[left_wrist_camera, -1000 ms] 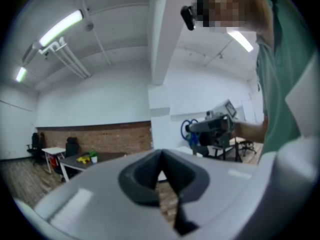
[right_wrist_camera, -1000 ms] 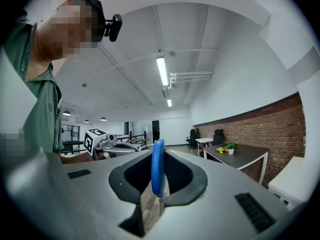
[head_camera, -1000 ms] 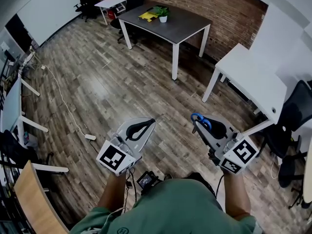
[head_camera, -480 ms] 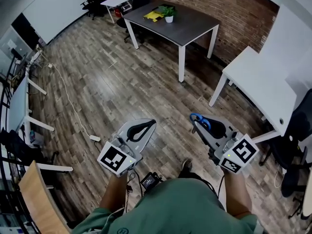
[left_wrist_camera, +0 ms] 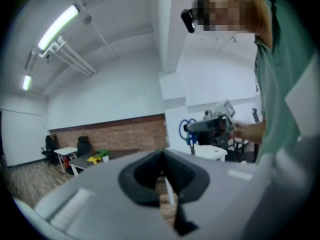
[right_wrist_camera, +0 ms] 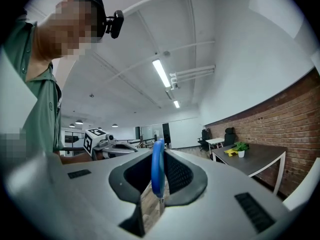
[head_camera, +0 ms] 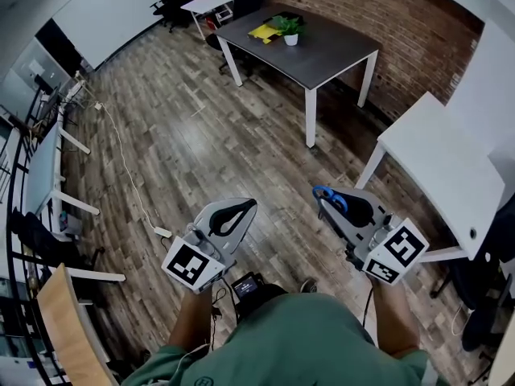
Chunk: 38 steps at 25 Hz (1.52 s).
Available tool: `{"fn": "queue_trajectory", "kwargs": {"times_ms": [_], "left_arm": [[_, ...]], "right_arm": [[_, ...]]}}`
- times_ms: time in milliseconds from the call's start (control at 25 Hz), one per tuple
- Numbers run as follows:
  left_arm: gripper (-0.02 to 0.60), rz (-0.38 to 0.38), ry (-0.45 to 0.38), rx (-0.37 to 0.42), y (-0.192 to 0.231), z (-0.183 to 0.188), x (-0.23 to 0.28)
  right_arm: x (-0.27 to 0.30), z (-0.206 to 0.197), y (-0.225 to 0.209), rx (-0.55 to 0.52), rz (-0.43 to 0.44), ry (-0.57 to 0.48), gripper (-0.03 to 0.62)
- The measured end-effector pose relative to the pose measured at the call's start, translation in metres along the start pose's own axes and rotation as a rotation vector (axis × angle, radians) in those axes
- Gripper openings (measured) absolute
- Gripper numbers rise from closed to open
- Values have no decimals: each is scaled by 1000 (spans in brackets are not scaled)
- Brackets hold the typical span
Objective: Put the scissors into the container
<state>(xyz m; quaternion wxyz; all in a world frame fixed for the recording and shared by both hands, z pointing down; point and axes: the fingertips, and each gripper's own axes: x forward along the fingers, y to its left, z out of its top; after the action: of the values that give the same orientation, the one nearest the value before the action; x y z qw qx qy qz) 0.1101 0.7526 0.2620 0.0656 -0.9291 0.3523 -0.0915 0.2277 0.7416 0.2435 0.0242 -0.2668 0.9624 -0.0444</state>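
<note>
Two grippers are in play, one in each of the person's hands, and each carries one cube with square markers at its rear. The left gripper [head_camera: 244,206] has its jaws closed together with nothing between them. The right gripper [head_camera: 323,195] is clenched on the single pair of scissors [right_wrist_camera: 157,168]. Their blue handle loop stands edge-on between the pads and pokes out past the jaw tips, held in the air over the wooden floor [head_camera: 201,135]. Both grippers point ahead and roughly level, side by side and well apart, in front of the person's green shirt [head_camera: 298,344]. Across the room there is one dark table [head_camera: 330,51], which holds one potted plant [head_camera: 290,29] and one yellow item [head_camera: 265,32] just beside it. One large white table [head_camera: 447,163] stands to the right, one small white table [head_camera: 208,3] stands far off by the brick wall [head_camera: 386,14], and one white cable [head_camera: 129,167] trails over the floor at the left. Compared with a second ago, the dark table and the small white table lie further to the right in the head view. The large white table reaches closer to the right gripper, and more of the floor at the left shows. The two grippers keep the same pose relative to each other, the blue handle stays clamped just as before, and the left jaws stay closed.
</note>
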Motion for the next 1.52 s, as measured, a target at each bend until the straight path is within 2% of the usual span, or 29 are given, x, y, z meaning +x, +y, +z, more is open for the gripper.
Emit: {"fn": "queue_trajectory", "kwargs": {"times_ms": [320, 800, 1000, 1240, 1520], "left_arm": [[3, 2, 37, -4, 51, -12, 37], [2, -87, -32, 16, 195, -20, 78], [3, -102, -76, 7, 248, -23, 89], [3, -83, -74, -18, 289, -35, 107], [3, -19, -36, -27, 338, -45, 148]], "right_arm": [[35, -3, -52, 22, 3, 19, 48], [151, 11, -124, -5, -104, 15, 48], [201, 14, -147, -7, -126, 14, 49], [237, 9, -180, -4, -110, 42, 48], [277, 7, -244, 25, -47, 39, 48]]}}
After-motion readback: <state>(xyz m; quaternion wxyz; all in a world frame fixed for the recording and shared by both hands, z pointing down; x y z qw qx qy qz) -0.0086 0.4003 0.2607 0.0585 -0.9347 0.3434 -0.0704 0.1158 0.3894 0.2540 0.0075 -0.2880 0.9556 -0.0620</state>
